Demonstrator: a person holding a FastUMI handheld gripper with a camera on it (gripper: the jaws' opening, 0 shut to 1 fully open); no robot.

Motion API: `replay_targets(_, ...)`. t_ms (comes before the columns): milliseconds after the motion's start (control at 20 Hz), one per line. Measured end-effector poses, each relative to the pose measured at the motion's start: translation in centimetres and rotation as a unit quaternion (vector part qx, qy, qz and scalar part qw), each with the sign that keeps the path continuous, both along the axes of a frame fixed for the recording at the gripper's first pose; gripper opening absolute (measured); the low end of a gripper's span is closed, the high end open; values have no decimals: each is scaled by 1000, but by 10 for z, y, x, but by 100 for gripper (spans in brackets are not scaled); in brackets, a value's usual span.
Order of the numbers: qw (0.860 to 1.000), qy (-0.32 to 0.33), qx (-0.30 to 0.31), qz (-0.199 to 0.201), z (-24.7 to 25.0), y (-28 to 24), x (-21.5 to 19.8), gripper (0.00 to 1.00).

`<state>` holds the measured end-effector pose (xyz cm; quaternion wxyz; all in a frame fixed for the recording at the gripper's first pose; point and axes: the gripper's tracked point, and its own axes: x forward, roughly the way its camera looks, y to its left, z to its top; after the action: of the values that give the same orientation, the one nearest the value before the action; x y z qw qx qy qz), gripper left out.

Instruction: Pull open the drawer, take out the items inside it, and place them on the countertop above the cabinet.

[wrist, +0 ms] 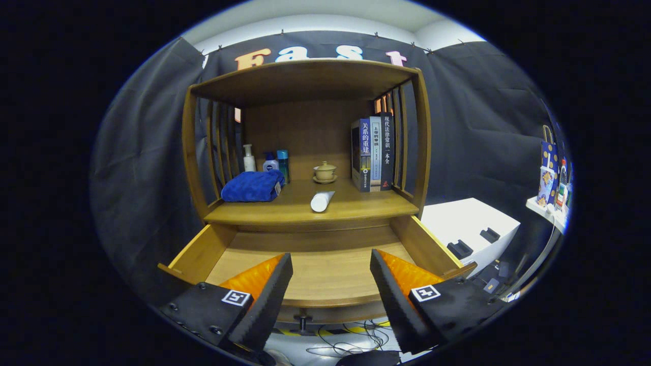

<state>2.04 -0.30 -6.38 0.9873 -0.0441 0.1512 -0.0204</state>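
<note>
The wooden cabinet's drawer (325, 264) stands pulled out toward me, and I see only its bare wooden floor between and beyond my fingers. My gripper (330, 267) hovers over the drawer's front edge, open, with nothing between its fingers. On the countertop (356, 206) above the drawer lies a white tube (322, 201), on its side near the front edge. A folded blue towel (253, 186) rests on the countertop to the tube's left.
At the back of the countertop stand a few small bottles (267, 161), a lidded tea cup on a saucer (325, 172) and upright books (374, 152). A white box (470, 226) sits right of the cabinet. Cables (351, 338) lie on the floor below the drawer's knob (303, 321).
</note>
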Motion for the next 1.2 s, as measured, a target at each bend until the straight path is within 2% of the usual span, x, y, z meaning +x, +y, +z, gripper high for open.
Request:
replay_targets(150, 1000, -21, 11, 10, -6, 4, -14, 99)
replay_targets(500, 999, -42, -6, 22, -38, 11, -51, 99)
replay_targets(750, 998, -37, -38, 18, -72, 3, -50, 99)
replay_targets(1200, 1000, -9, -28, -5, -108, -11, -36, 99)
